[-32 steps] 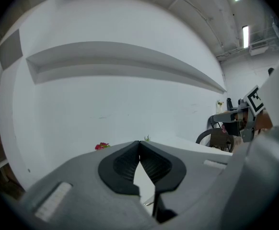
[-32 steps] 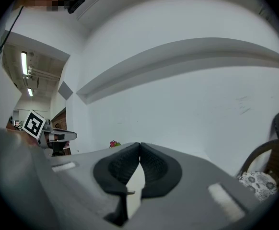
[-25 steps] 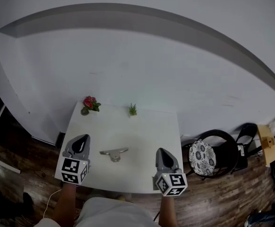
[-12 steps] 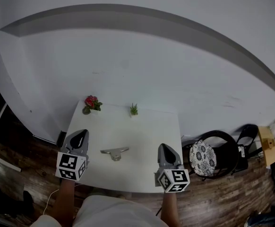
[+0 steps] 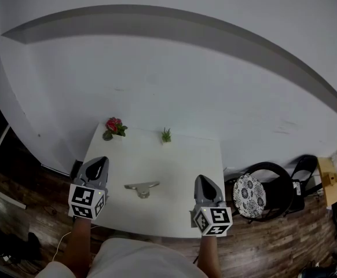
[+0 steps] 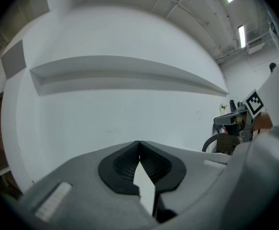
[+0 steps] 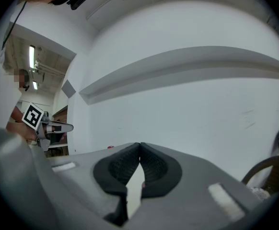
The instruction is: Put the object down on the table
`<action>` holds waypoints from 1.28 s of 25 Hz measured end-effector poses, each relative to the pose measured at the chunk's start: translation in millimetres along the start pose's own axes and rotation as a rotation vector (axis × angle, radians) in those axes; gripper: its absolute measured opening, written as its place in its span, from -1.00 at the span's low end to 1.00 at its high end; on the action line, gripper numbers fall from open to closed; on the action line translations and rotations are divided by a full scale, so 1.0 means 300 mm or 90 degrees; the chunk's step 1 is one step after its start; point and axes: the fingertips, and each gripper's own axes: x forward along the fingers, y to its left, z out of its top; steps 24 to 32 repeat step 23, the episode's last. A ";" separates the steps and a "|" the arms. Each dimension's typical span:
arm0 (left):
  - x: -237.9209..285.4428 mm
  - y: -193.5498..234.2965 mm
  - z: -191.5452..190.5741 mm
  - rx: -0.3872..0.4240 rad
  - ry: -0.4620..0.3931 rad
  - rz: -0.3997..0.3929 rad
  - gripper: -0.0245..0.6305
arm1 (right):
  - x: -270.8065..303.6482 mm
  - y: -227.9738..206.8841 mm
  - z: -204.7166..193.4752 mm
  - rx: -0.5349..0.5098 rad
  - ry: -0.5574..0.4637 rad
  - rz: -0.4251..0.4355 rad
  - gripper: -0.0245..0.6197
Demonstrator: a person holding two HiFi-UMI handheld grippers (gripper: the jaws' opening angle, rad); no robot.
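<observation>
progress: judged done, nothing left | grey metal part (image 5: 140, 188): lies free, mid table (image 5: 174, 155) | left gripper (image 5: 101, 162): clenched empty, left edge | right gripper (image 5: 203, 182): clenched empty, right edge

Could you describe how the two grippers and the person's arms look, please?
Both the left gripper and the right gripper have grey, rounded shells that taper to a point, with black ribbed pads inside the jaws. Each carries a white cube with black square markers at its rear. The forearms show no sleeves.
</observation>
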 end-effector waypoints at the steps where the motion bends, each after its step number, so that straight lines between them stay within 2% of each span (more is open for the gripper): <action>1: 0.001 0.004 -0.001 -0.002 0.000 0.001 -0.90 | 0.005 -0.001 0.001 0.002 0.000 -0.002 -0.92; 14: -0.008 0.057 0.001 -0.018 -0.010 0.019 -0.90 | 0.036 -0.003 0.005 0.019 -0.007 -0.015 -0.92; 32: -0.027 0.066 0.018 -0.010 -0.020 0.022 -0.90 | 0.029 0.007 -0.005 0.024 -0.003 -0.014 -0.92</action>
